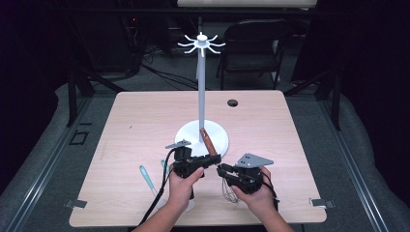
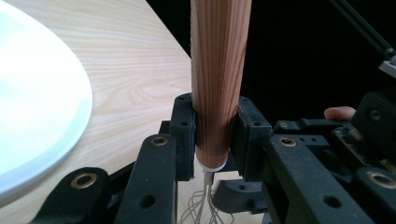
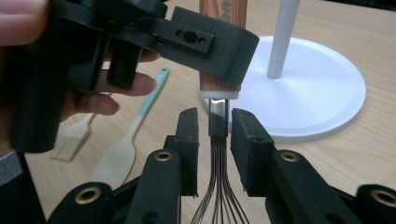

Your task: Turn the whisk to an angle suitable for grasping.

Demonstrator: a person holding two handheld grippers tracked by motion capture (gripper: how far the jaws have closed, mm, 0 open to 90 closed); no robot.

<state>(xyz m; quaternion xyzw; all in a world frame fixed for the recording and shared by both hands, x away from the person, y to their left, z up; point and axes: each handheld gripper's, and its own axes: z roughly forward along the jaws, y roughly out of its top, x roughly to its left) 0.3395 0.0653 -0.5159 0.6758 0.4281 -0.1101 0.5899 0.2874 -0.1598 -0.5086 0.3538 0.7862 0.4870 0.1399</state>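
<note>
1. Just ahead of the left gripper (image 1: 212, 159), the white stand (image 1: 201, 96) and its round base (image 1: 220, 140) block the way.
2. Behind it to the left lie a spatula (image 1: 147, 178) and a brush (image 3: 74, 140).
3. Bare table (image 1: 140, 121) opens beyond on both sides.
</note>
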